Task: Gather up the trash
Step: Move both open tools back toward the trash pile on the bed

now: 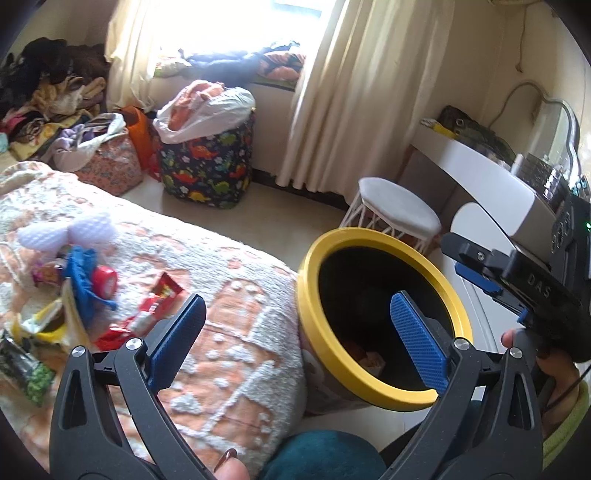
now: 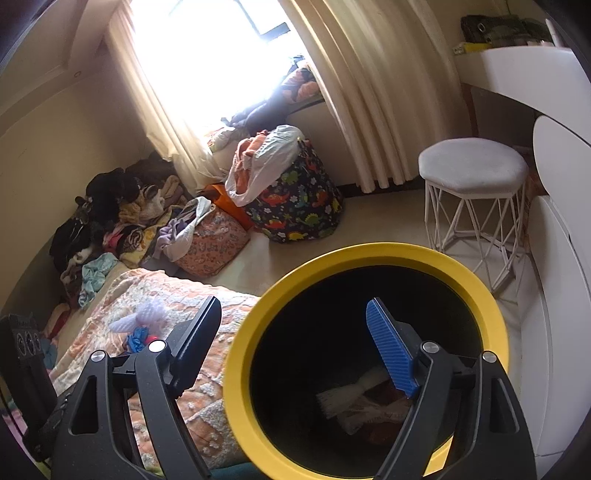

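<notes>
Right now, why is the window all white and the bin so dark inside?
In both wrist views, daylight overexposes the window, washing it out; the bin faces away, so its inside stays shadowed, with trash faintly visible in the right view.

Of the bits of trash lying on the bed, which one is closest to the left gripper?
The red snack wrapper, just beyond the left gripper; the blue glove and white foam netting lie farther away.

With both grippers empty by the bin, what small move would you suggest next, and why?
Probably swing the open left gripper leftward to the red wrapper on the bedspread; it's the nearest litter, while the yellow-rimmed bin already holds wrappers and the right gripper hangs over it.
</notes>
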